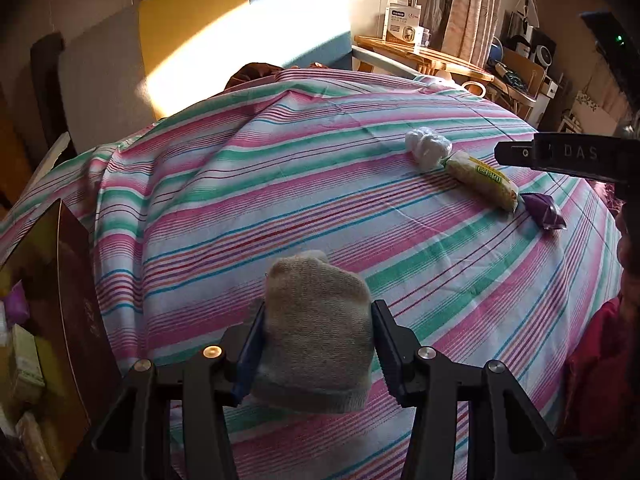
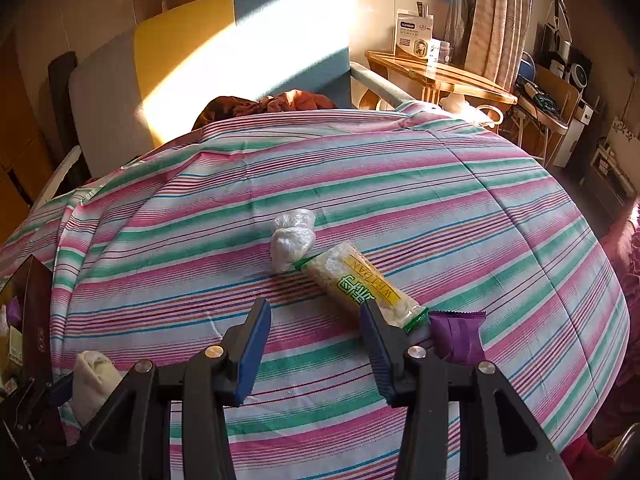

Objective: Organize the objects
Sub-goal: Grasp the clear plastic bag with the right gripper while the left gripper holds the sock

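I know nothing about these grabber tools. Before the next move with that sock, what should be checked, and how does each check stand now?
1. Left gripper shut on the beige sock: ok.
2. Right gripper open and holding nothing: ok.
3. Box at the left near the sock: ok.
4. Room inside the box: cannot tell.
5. Yellow snack pack, white bag and purple packet still on the striped cloth, not sorted: not ok.
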A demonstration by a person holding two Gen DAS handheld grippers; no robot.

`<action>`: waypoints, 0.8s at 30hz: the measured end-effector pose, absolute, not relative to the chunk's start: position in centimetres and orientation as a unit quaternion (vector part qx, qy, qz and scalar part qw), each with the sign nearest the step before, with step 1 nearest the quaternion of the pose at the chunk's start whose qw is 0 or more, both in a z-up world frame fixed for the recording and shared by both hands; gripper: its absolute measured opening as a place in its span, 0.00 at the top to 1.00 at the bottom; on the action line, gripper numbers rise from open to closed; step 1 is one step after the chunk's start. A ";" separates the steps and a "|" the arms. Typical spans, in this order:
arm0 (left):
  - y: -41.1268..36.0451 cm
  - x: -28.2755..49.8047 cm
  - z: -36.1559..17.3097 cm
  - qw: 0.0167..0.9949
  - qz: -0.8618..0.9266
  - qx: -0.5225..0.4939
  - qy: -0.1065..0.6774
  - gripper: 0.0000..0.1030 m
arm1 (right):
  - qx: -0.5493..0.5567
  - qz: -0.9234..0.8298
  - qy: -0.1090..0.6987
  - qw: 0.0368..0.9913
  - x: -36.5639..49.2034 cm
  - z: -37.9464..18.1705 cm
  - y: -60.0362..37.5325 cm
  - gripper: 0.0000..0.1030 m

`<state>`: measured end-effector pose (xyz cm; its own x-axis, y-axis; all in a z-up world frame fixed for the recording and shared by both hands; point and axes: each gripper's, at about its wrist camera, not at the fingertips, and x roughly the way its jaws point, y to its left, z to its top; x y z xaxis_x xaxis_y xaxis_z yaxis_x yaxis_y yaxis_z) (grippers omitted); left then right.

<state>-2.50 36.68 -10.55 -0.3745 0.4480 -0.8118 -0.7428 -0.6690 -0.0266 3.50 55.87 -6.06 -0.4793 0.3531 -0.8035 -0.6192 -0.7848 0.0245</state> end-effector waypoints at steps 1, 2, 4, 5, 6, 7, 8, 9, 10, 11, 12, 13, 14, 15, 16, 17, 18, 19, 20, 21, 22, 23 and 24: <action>36.6 -2.4 -10.8 0.365 0.813 -0.420 0.173 0.50 | -0.422 0.845 0.157 0.287 3.5 -6.1 55.9 0.55; 36.5 -2.3 -10.9 0.365 0.817 -0.414 0.171 0.50 | -0.422 0.845 0.156 0.288 3.5 -6.1 55.9 0.55; 36.6 -2.2 -10.9 0.359 0.820 -0.410 0.173 0.50 | -0.422 0.845 0.156 0.289 3.5 -6.2 55.9 0.55; 36.7 -2.1 -11.0 0.357 0.822 -0.408 0.176 0.50 | -0.422 0.845 0.156 0.290 3.5 -6.2 55.9 0.55; 36.7 -2.0 -11.1 0.356 0.823 -0.405 0.177 0.50 | -0.423 0.845 0.155 0.290 3.5 -6.3 55.9 0.55; 36.7 -1.9 -11.2 0.355 0.825 -0.403 0.178 0.50 | -0.423 0.845 0.155 0.289 3.4 -6.3 55.9 0.55; 36.7 -1.9 -11.2 0.354 0.826 -0.401 0.179 0.50 | -0.423 0.845 0.155 0.288 3.4 -6.3 55.9 0.55; 36.7 -1.8 -11.2 0.354 0.827 -0.398 0.180 0.50 | -0.423 0.845 0.155 0.287 3.4 -6.3 55.8 0.55; 36.7 -1.7 -11.3 0.353 0.828 -0.397 0.180 0.50 | -0.424 0.845 0.156 0.286 3.4 -6.4 55.9 0.55; 36.7 -1.7 -11.3 0.352 0.829 -0.396 0.180 0.50 | -0.425 0.845 0.157 0.284 3.3 -6.4 55.9 0.55; 36.7 -1.7 -11.3 0.352 0.829 -0.395 0.180 0.50 | -0.427 0.844 0.159 0.283 3.3 -6.6 56.0 0.55; 36.7 -1.7 -11.4 0.353 0.829 -0.395 0.179 0.50 | -0.429 0.843 0.160 0.283 3.2 -6.6 56.0 0.55; 36.6 -1.8 -11.4 0.353 0.829 -0.395 0.178 0.50 | -0.430 0.842 0.162 0.282 3.2 -6.8 56.1 0.55; 36.6 -1.8 -11.4 0.354 0.829 -0.395 0.176 0.50 | -0.432 0.841 0.164 0.281 3.2 -6.9 56.1 0.55; 36.6 -1.9 -11.5 0.354 0.829 -0.396 0.174 0.49 | -0.434 0.840 0.167 0.281 3.1 -7.0 56.2 0.55; 36.6 -1.9 -11.5 0.354 0.830 -0.395 0.173 0.49 | -0.436 0.838 0.169 0.281 3.1 -7.1 56.3 0.55; 36.6 -1.8 -11.5 0.354 0.830 -0.394 0.174 0.49 | -0.438 0.837 0.172 0.281 3.1 -7.2 56.3 0.55; 36.6 -1.9 -11.6 0.354 0.830 -0.394 0.175 0.49 | -0.439 0.836 0.176 0.279 3.1 -7.3 56.4 0.55; 36.6 -1.9 -11.7 0.353 0.830 -0.393 0.175 0.49 | -0.441 0.835 0.180 0.277 3.1 -7.4 56.4 0.55; 36.6 -1.9 -11.8 0.352 0.830 -0.396 0.175 0.49 | -0.443 0.833 0.185 0.274 3.1 -7.5 56.5 0.55; 36.6 -2.1 -11.9 0.350 0.830 -0.400 0.173 0.49 | -0.445 0.833 0.193 0.268 3.0 -7.6 56.6 0.55; 36.5 -2.3 -12.1 0.349 0.828 -0.405 0.170 0.49 | -0.446 0.832 0.203 0.262 2.9 -7.6 56.9 0.55; 36.5 -2.5 -12.5 0.345 0.826 -0.413 0.170 0.49 | -0.445 0.831 0.210 0.259 2.7 -7.5 57.2 0.55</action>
<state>-2.48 36.45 -12.49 -0.4212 0.4293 -0.7989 -0.7099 -0.7043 -0.0042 2.74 57.16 -7.53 -0.4697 0.2433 -0.8486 -0.6177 -0.7774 0.1189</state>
